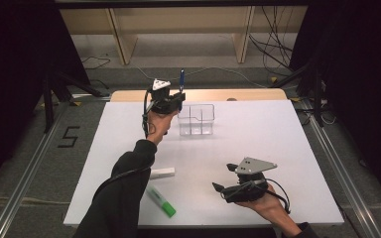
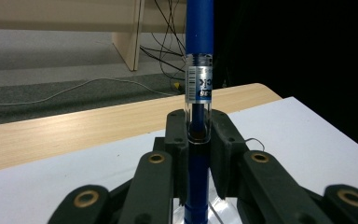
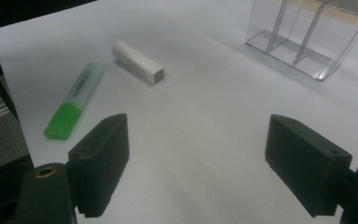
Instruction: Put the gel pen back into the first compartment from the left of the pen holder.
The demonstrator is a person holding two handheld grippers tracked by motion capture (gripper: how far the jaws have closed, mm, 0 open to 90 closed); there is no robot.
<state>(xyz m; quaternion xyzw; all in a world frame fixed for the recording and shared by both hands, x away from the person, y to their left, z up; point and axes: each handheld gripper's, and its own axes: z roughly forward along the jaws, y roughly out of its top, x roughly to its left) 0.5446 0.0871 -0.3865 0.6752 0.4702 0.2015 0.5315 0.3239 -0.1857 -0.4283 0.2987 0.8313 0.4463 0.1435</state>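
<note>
The left gripper (image 1: 177,99) holds a blue pen (image 1: 182,79) tight between its jaws, and the pen stands straight up. It is at the far side of the white bench (image 1: 278,139), just beside the left wall of a clear plastic box (image 1: 196,119) with little rooms inside. In the left gripper view the pen (image 2: 199,70) runs up through the squeezed jaws, and a bit of clear plastic shows under it. So the pen is picked up and carried to the box, but it does not look dropped in yet. I think the next step is to move it over one little room and let it go. The right gripper (image 1: 220,178) rests near the front right of the bench with its jaws wide apart and nothing between them. Two more things lie on the bench at the near left: a green marker (image 3: 74,100) and a small white stick (image 3: 137,62), side by side but not touching. They are well apart from the box (image 3: 307,42). It looks like they wait to be put away too, so most of the tidy-up job is left to do.
</note>
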